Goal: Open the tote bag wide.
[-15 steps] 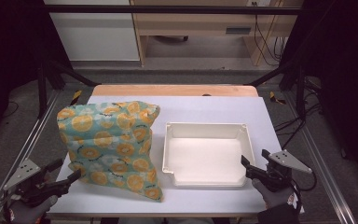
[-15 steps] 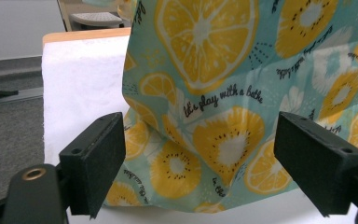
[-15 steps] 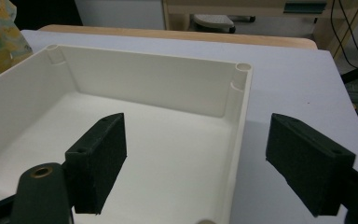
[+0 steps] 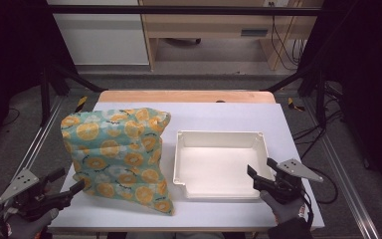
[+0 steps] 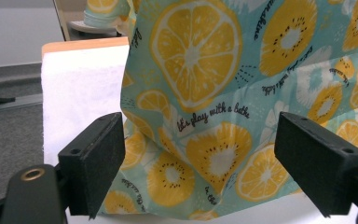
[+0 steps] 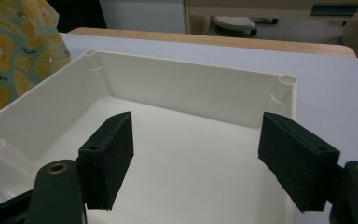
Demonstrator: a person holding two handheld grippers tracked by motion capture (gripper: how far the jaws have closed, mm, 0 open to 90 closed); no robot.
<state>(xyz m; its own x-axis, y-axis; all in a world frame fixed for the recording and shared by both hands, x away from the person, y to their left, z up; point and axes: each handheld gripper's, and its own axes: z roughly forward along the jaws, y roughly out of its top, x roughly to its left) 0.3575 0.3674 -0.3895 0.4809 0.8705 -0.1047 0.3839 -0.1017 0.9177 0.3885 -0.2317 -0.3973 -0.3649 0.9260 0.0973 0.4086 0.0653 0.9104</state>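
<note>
The fruit-print bag (image 4: 119,157) stood slumped on the white tabletop (image 4: 219,117) at approx. 9 o'clock of the white tray (image 4: 218,135), its right edge just beside the tray's left wall. The left claw (image 4: 65,185) sat at the bag's 7 o'clock corner, jaws wide, nothing btw. them; in the left gripper view the bag (image 5: 242,102) stood just past the jaws, no pad pressing on it. The right claw (image 4: 256,178) hovered at the tray's 4 o'clock corner, jaws also wide and empty, w/ the tray (image 6: 182,86) open and bare in front of it. Judged as the approach step: the work looked like lifting the bag and getting it over to the tray. To do it well, the left claw would prob. need to pinch a firm fold of fabric rather than a loose corner, since soft cloth slips and sags; the right claw could take the bag's far side or steady the tray so it didn't slide. Hard to tell: whether the bag held anything, as its mouth wasn't visible, and the print text was only partly legible. The bag's back side stayed hidden, and whether the bag actually touched the tray wall couldn't be made out.
</note>
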